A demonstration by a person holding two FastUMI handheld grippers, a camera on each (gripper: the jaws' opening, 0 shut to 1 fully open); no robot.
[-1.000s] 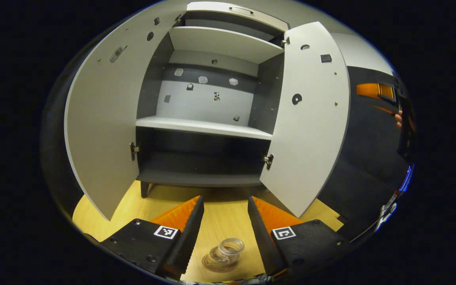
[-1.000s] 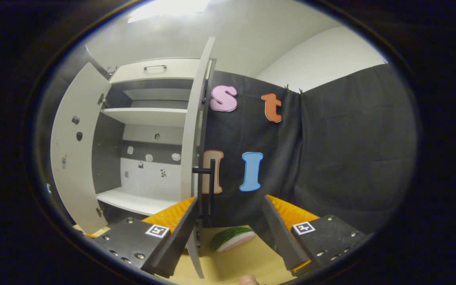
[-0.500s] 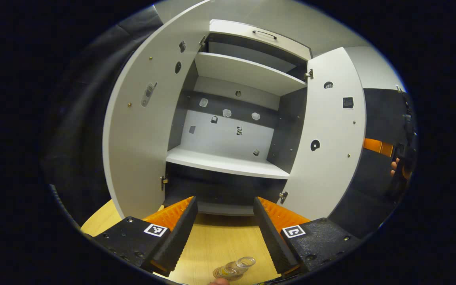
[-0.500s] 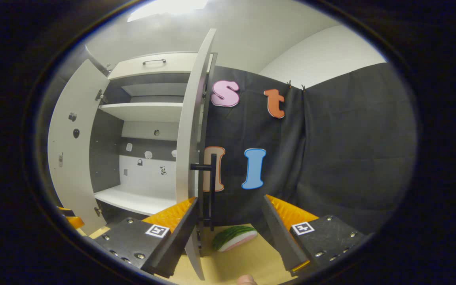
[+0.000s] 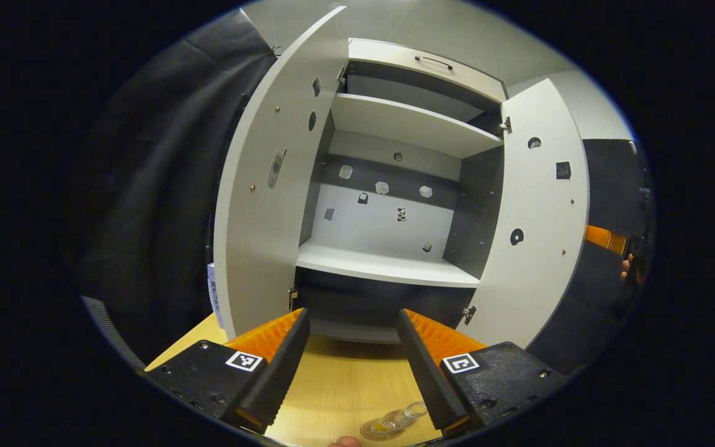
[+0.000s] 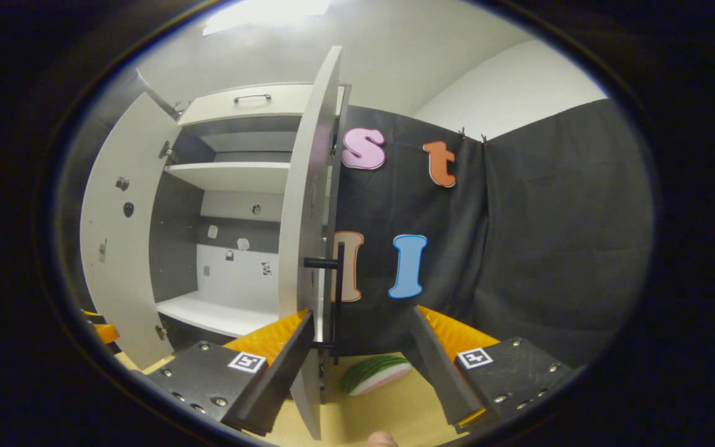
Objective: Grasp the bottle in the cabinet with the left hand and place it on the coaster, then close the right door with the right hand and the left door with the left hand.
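Since a second earlier my left gripper (image 5: 352,360) had drawn back and turned rightward, so the bottle (image 5: 398,419) on its coaster (image 5: 377,429) had slid from between my fingers toward the bottom edge of the left gripper view, by the right finger. Its jaws stood apart, holding nothing. Ahead, the cabinet (image 5: 388,267) stood with its left door (image 5: 258,211) and right door (image 5: 534,230) both swung wide, shelves bare. At the far right of that view a hand (image 5: 625,268) showed. My right gripper (image 6: 362,366) had shifted only slightly; its jaws were apart and empty, and the right door's black handle (image 6: 336,298) stood just ahead of the left finger, with a watermelon slice (image 6: 375,374) lying on the wooden table (image 6: 388,410) between my fingers.
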